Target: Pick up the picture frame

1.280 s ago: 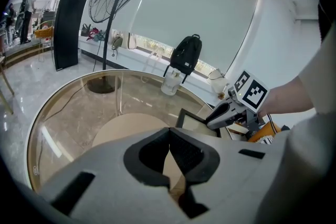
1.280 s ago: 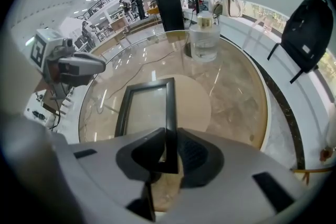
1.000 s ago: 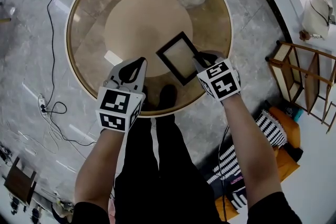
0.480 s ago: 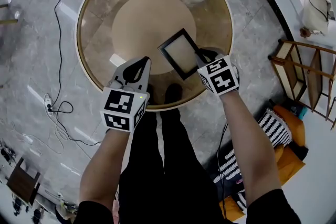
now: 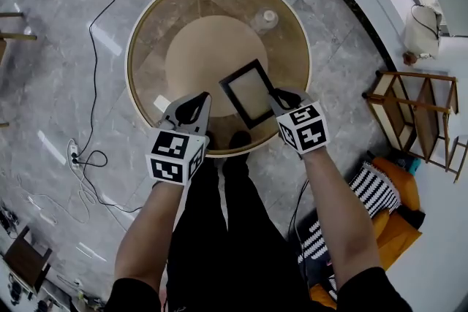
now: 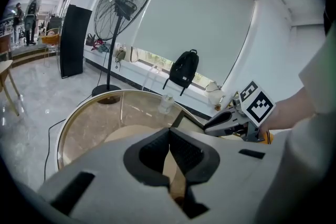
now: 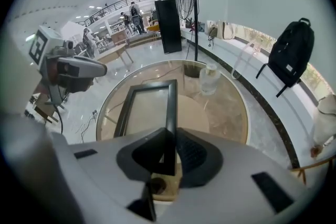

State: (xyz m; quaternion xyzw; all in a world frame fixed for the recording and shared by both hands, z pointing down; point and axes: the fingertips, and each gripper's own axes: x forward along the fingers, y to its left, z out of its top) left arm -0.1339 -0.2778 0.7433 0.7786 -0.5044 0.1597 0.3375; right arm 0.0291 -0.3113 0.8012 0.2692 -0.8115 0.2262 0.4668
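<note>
The right gripper point(image 5: 280, 96) has its fingers point(image 7: 195, 156) tight on one side of the black picture frame point(image 5: 248, 93), up over the round glass worktop point(image 5: 157, 25). The left gripper point(image 5: 194, 100) has its fingers point(image 6: 187, 152) pressed together, holding nothing.

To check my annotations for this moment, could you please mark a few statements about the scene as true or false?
The right claw grips the picture frame by its edge: true.
The left claw also holds the frame: false, it is shut on nothing, apart from the frame.
A clear bottle stands on the round table: true.
The fan stands on the table: false, it stands on the floor beyond it.
</note>
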